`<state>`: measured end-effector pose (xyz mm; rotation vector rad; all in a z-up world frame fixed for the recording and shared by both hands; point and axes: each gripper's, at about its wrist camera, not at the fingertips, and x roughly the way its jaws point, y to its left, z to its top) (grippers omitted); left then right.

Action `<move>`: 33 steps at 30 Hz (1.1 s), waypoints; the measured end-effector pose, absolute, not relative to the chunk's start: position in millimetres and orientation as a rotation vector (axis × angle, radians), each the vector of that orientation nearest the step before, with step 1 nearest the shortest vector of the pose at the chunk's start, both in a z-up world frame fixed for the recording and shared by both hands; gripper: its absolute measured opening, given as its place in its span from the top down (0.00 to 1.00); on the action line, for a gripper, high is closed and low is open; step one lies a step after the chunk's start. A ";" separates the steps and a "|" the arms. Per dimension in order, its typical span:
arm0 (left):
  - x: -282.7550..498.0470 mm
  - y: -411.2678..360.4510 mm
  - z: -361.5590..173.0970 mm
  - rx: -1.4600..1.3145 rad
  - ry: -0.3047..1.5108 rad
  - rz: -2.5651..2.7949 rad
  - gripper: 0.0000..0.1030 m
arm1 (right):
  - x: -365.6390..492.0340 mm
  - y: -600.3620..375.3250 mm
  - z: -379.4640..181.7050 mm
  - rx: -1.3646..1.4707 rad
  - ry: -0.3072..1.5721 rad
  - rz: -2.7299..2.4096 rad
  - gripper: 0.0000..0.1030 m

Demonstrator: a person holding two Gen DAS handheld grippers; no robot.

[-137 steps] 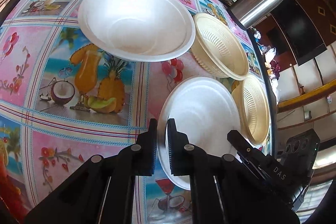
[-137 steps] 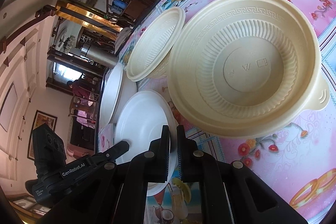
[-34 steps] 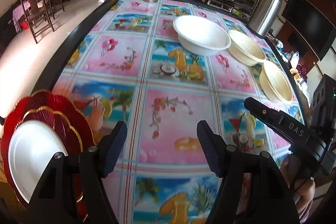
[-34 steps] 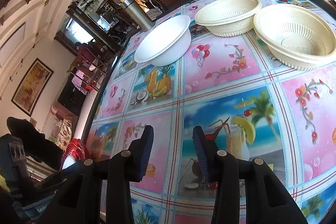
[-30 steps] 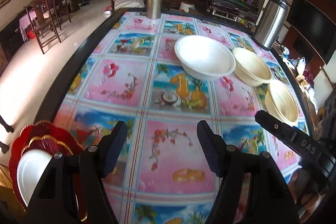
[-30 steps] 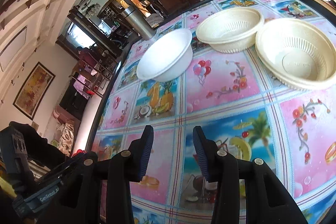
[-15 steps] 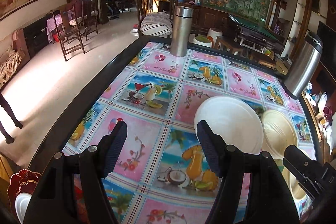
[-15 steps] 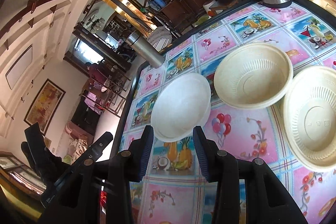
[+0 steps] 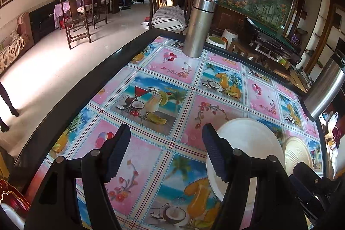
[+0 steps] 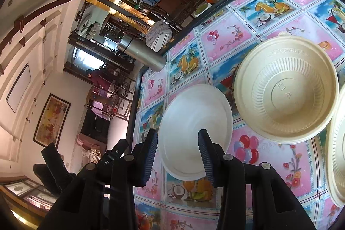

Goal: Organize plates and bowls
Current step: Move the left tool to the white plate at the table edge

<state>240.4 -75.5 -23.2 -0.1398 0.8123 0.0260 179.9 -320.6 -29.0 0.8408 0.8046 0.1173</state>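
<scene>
Glossy fruit-print tablecloth (image 9: 163,105) covers table; white bowl (image 10: 194,128) beside cream bowl (image 10: 286,89), second cream bowl apparently adjacent. Left gripper (image 9: 166,152) wide, right gripper (image 10: 177,154) narrower, both empty

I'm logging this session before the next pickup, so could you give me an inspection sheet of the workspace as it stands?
Surface: table with a dark rim under a fruit-and-drink print cloth.
Job's things: white bowl; ribbed beige bowl beside it; second beige bowl at the frame edge; red plates at the near corner.
Clutter: steel flask; large steel thermos.
Grippers: left gripper and right gripper both open, empty.
Cables: nothing seen.
Surroundings: chairs, seated person in the far room.
</scene>
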 end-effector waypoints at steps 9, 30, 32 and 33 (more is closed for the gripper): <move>239.5 -81.9 -24.2 -0.108 0.807 0.023 0.33 | 181.9 -329.3 -40.5 0.860 0.826 0.092 0.59; 241.9 -91.5 -35.1 -0.085 0.833 -0.006 0.33 | 185.0 -329.6 -48.4 0.863 0.840 0.073 0.59; 241.8 -91.7 -35.3 -0.085 0.833 -0.005 0.33 | 184.6 -329.7 -48.8 0.863 0.839 0.071 0.59; 242.0 -91.8 -35.7 -0.084 0.834 -0.005 0.33 | 184.8 -329.5 -48.9 0.862 0.840 0.071 0.59</move>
